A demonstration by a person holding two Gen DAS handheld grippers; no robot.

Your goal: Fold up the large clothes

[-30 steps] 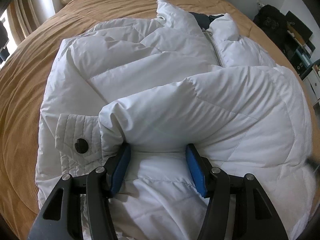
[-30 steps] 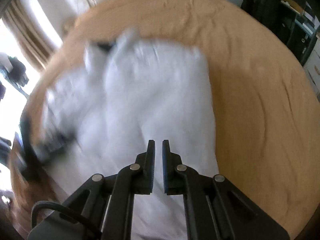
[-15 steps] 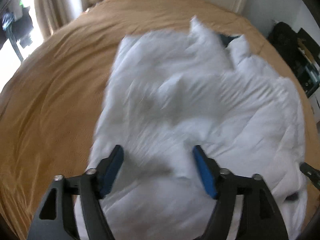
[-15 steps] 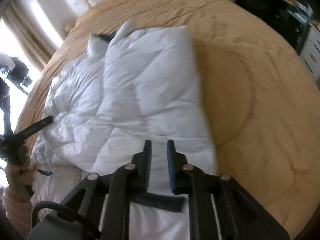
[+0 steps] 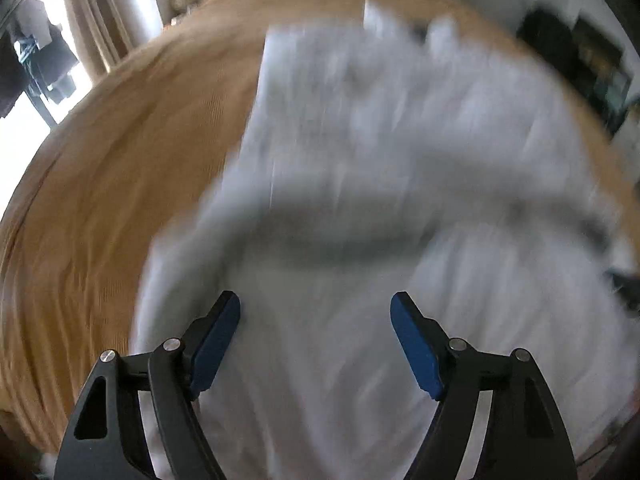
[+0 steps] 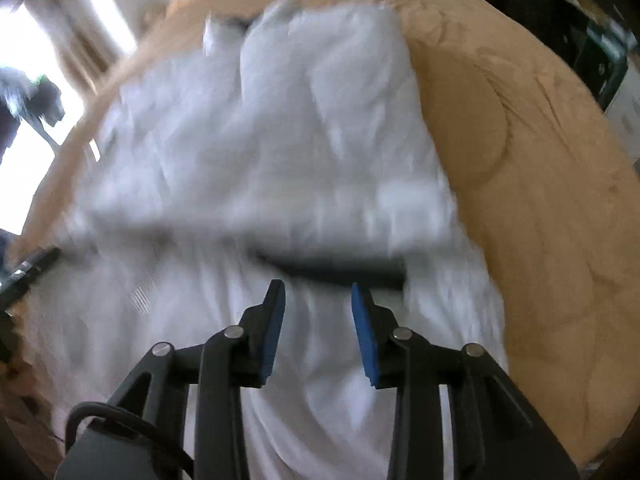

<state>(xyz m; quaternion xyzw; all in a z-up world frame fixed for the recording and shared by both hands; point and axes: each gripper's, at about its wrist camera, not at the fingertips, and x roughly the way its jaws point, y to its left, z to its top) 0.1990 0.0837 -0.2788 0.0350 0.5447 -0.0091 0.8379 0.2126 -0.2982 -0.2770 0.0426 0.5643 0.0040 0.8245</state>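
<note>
A white puffer jacket (image 5: 400,120) lies spread on the tan bedspread (image 5: 120,160), its sleeves folded across the body and the collar at the far end; both views are blurred by motion. My left gripper (image 5: 315,298) hovers over the jacket's near left part, jaws wide and closing slightly, with only fabric far below them. In the right wrist view, the jacket (image 6: 280,140) fills the middle. My right gripper (image 6: 318,286) hangs above its near hem, its jaws opening, nothing pinched between the blue pads (image 6: 272,332).
The tan bedspread (image 6: 540,200) stretches bare to the right of the jacket. Dark bags and furniture (image 6: 568,28) stand beyond the bed's far right corner. A bright window with curtains (image 5: 80,44) is at the far left.
My left gripper let go of the folded sleeve, widened and slid left along the jacket. My right gripper went from shut to open and drew back toward the hem.
</note>
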